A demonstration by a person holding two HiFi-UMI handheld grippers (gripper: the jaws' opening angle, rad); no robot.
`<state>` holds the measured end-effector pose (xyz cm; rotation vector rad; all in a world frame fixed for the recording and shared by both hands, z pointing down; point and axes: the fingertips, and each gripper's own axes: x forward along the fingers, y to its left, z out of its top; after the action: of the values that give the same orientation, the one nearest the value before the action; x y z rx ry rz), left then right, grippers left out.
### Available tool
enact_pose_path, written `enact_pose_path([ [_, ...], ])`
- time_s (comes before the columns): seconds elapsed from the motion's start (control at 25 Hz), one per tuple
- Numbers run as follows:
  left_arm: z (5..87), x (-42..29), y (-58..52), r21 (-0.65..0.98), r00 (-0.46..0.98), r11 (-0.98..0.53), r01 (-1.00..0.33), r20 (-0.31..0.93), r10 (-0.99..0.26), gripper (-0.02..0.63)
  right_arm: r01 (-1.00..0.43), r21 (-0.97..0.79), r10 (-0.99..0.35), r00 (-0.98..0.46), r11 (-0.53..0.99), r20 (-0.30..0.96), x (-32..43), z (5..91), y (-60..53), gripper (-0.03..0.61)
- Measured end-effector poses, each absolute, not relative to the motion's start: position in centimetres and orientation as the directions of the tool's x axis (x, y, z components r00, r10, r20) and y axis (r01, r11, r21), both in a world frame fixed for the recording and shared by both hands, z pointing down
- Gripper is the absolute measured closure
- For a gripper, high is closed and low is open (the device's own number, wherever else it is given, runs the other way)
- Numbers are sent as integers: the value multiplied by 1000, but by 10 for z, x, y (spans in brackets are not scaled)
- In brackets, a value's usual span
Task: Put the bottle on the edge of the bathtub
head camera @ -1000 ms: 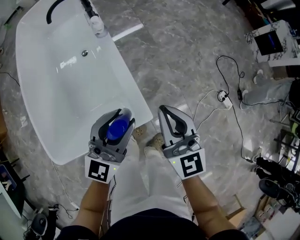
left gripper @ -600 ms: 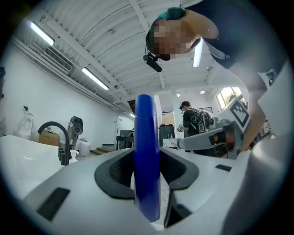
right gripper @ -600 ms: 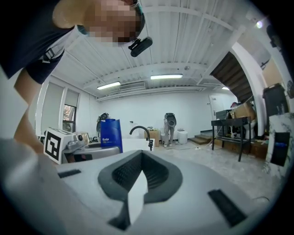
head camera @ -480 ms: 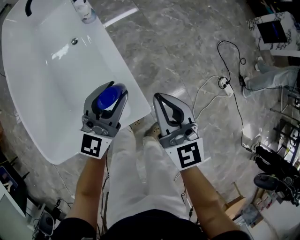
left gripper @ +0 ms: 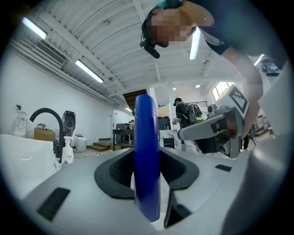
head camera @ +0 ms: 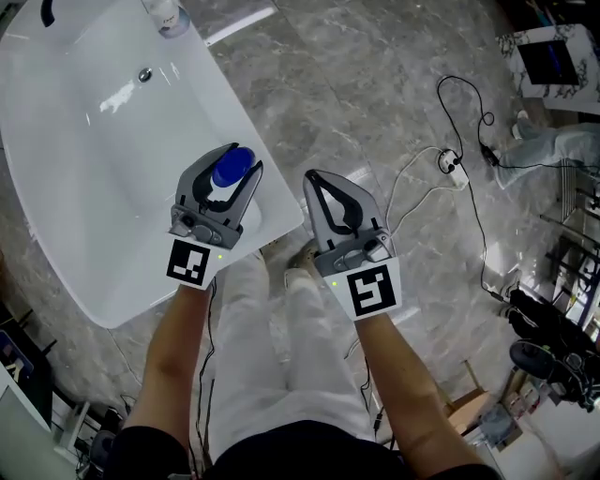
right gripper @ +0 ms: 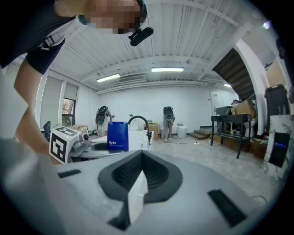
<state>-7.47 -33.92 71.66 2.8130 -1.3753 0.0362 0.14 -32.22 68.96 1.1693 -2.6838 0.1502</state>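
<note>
A blue bottle point(head camera: 232, 170) stands upright between the jaws of my left gripper point(head camera: 238, 161), which is shut on it. The bottle hangs over the near right rim of the white bathtub point(head camera: 274, 197). In the left gripper view it is a tall blue column point(left gripper: 147, 156) squeezed between the grey jaws. My right gripper point(head camera: 315, 178) is beside it to the right, over the floor, shut with nothing in it. From the right gripper view the bottle point(right gripper: 117, 136) shows in front of the tub's black faucet point(right gripper: 138, 120).
A white pump bottle point(head camera: 165, 15) stands on the tub's far rim near the drain point(head camera: 144, 74). Cables and a power strip point(head camera: 448, 161) lie on the grey marble floor to the right. A white cabinet point(head camera: 553, 56) and dark clutter point(head camera: 553, 356) line the right side.
My left gripper has carried the blue bottle forward from the tub's near corner to above the right rim. The right gripper moved forward a little alongside it.
</note>
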Motion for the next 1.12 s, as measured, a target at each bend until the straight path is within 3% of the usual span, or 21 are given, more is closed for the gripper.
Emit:
enact_pose_path([
  [0.44, 757, -66, -351, -1, 624, -627, -779, 90, -776, 459, -736, -50, -699, -659, 675, 276, -7, 709, -312, 577],
  [1.12, 784, -58, -351, 45, 652, -651, -758, 88, -753, 454, -729, -40, -692, -664, 683, 282, -11, 715, -308, 577],
])
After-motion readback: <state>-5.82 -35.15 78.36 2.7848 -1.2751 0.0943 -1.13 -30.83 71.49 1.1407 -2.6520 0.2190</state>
